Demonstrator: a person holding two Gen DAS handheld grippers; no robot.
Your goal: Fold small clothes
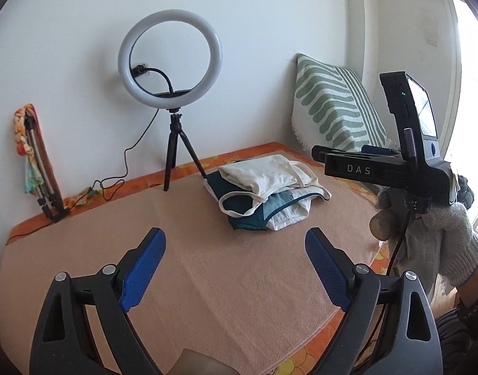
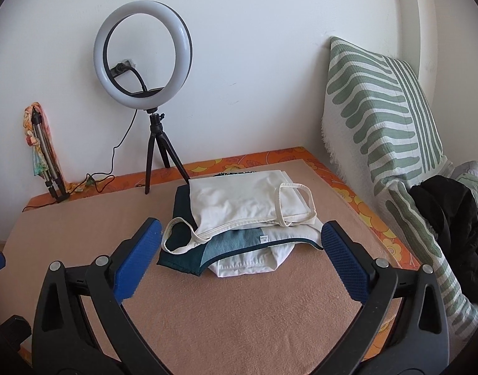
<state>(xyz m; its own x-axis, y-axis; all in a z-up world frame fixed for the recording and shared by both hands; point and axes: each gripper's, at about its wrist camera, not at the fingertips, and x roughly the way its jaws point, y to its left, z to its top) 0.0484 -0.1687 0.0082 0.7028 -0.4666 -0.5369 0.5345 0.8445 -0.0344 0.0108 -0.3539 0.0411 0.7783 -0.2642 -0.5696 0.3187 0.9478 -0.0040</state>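
Observation:
A stack of folded small clothes (image 1: pixel 264 193) (image 2: pixel 239 218) lies on the peach towel (image 1: pixel 207 265) (image 2: pixel 254 306): a cream strappy top (image 2: pixel 239 200) on top, dark teal and white pieces beneath. My left gripper (image 1: pixel 236 247) is open above bare towel, short of the stack, with nothing between its blue pads (image 1: pixel 145 265). My right gripper (image 2: pixel 239 243) is open too, its blue pads (image 2: pixel 342 259) spread either side of the stack's near edge without touching the cloth. In the left wrist view the right gripper's black body (image 1: pixel 395 162) shows at the right, held by a gloved hand (image 1: pixel 442 237).
A ring light on a small black tripod (image 1: pixel 170 59) (image 2: pixel 143 53) stands at the back with its cable trailing left. A green-striped pillow (image 1: pixel 332 106) (image 2: pixel 379 118) leans at the right, dark clothing (image 2: pixel 451 228) beside it. A folded stand wrapped in patterned cloth (image 1: pixel 36 159) leans against the wall.

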